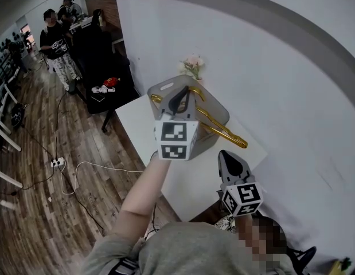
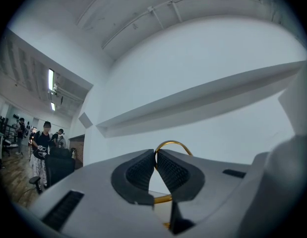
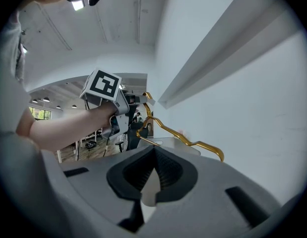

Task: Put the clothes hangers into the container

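Near the middle of the head view, the left tongs (image 1: 180, 103) are gripping a gold clothes hanger (image 1: 224, 132) by its hook. In the left gripper view those tongs (image 2: 155, 156) are pinching together on the thin gold wire (image 2: 171, 143), which is arching just above them. The hanger is hanging over the grey container (image 1: 221, 109) on the white worktop (image 1: 191, 179), with one arm sticking out past the container's rim toward the lower right. The right tongs (image 1: 230, 157) are waiting lower right of the container, apart from it. In the right gripper view they (image 3: 154, 151) are resting tip against tip with nothing between them, and the hanger (image 3: 189, 142) is showing beyond them.
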Demonstrator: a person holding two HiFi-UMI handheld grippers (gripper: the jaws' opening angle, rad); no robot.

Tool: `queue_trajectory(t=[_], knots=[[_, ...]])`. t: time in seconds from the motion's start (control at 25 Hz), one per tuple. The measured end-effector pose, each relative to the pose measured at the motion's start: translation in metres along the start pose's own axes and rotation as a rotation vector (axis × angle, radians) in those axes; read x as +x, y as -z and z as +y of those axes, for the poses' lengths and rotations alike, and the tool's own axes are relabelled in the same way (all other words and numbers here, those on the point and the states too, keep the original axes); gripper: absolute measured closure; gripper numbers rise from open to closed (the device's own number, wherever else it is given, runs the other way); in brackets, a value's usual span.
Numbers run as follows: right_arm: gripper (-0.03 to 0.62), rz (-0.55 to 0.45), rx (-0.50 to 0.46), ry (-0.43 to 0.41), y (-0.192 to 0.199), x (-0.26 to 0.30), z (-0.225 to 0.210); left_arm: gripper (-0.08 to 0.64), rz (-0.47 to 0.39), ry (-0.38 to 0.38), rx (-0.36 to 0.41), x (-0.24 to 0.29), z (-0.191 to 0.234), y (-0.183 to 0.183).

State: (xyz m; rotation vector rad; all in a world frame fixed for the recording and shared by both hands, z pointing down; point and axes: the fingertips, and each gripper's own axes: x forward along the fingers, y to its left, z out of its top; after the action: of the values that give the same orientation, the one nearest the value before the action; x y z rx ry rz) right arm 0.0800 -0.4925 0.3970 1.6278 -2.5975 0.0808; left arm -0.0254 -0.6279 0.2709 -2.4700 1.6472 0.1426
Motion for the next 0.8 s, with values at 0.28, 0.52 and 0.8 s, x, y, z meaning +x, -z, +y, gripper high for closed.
queue_trajectory(t=[0.28,0.52,0.8], knots=[[0.591,0.010,0.007,-0.002,0.004,0.006,-0.009,0.540,0.035,0.005,-0.034,0.014,0.002,0.031],[0.592,0.008,0.011,-0.002,0.004,0.005,-0.011,0.540,0.063,0.001,-0.040,0.014,0.002,0.051],[0.592,0.021,0.018,-0.001,0.012,0.004,-0.018,0.538,0.104,-0.021,-0.071,0.013,0.006,0.069]])
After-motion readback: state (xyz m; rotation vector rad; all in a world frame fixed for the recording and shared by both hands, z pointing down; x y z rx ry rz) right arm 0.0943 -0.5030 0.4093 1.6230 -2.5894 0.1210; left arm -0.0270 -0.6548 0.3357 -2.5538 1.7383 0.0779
